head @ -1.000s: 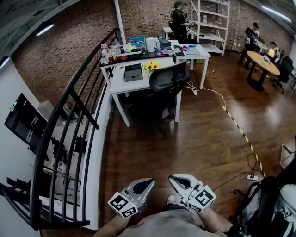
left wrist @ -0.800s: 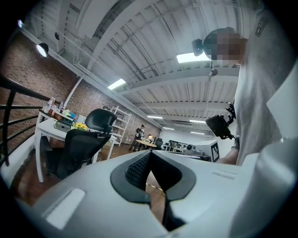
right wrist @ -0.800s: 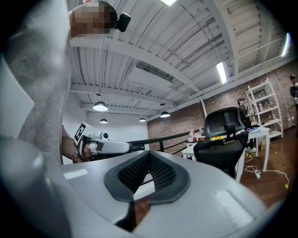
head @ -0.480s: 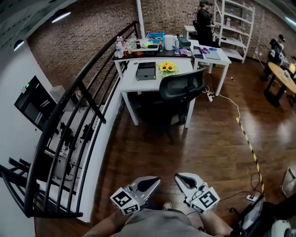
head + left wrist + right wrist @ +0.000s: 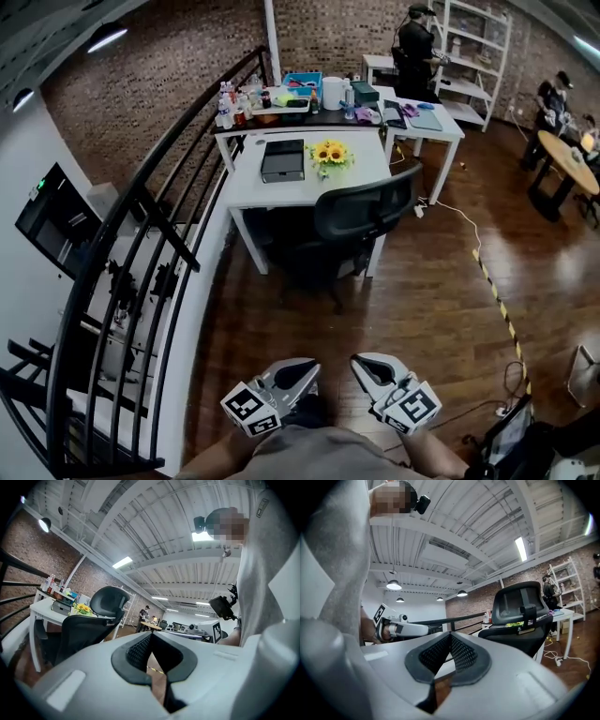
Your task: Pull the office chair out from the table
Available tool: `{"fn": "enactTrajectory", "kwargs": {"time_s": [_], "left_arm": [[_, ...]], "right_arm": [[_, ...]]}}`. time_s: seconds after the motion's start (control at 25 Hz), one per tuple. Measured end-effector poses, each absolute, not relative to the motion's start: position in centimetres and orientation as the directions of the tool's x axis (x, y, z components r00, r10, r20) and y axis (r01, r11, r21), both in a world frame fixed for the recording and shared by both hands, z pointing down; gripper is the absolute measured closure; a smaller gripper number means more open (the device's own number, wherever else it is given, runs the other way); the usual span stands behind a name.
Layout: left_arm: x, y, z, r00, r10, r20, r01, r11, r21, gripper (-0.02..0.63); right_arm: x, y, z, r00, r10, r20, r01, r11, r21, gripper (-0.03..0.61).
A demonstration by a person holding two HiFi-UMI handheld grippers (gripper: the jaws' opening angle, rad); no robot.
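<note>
A black office chair [image 5: 361, 214] stands tucked against the front of a white table [image 5: 300, 184], its seat under the tabletop. In the left gripper view the chair [image 5: 86, 623] shows ahead at left, and in the right gripper view the chair [image 5: 525, 616] stands ahead at right. My left gripper [image 5: 298, 373] and right gripper [image 5: 367, 367] are held low at the bottom of the head view, well short of the chair. Both are shut with nothing between their pads. Each points level towards the table.
A black metal railing [image 5: 155, 234] runs along the left. On the table sit a dark box [image 5: 282, 159] and yellow flowers [image 5: 330, 152]. A yellow-black floor stripe [image 5: 494, 295] runs at right. People stand at the back near shelves [image 5: 478, 47] and a round table [image 5: 570, 150].
The table and chair have grown nearer and larger in the head view as I walk towards them. Both grippers stay shut and side by side.
</note>
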State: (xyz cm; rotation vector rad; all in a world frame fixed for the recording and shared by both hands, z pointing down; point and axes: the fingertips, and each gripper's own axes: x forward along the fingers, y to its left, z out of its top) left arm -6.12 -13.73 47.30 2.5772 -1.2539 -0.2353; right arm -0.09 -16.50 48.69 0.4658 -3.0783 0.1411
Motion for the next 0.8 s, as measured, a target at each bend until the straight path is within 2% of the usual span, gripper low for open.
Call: {"fn": "enactTrajectory", "kwargs": {"time_s": [0.52, 0.8], "left_arm": [[-13.8, -29.5, 44.5, 0.679, -0.73, -0.073, -0.699, -0.674, 0.238, 0.614], [-15.8, -36.3, 43.4, 0.646, -0.759, -0.079, -0.736, -0.647, 0.199, 0.614]], "right_arm": [[-4.8, -31.4, 46.5, -0.888, -0.459, 0.028, -0.46, 0.886, -0.052, 0.578], [-4.4, -37.0, 45.5, -0.869, -0.495, 0.012, -0.495, 0.868, -0.026, 0.578]]}}
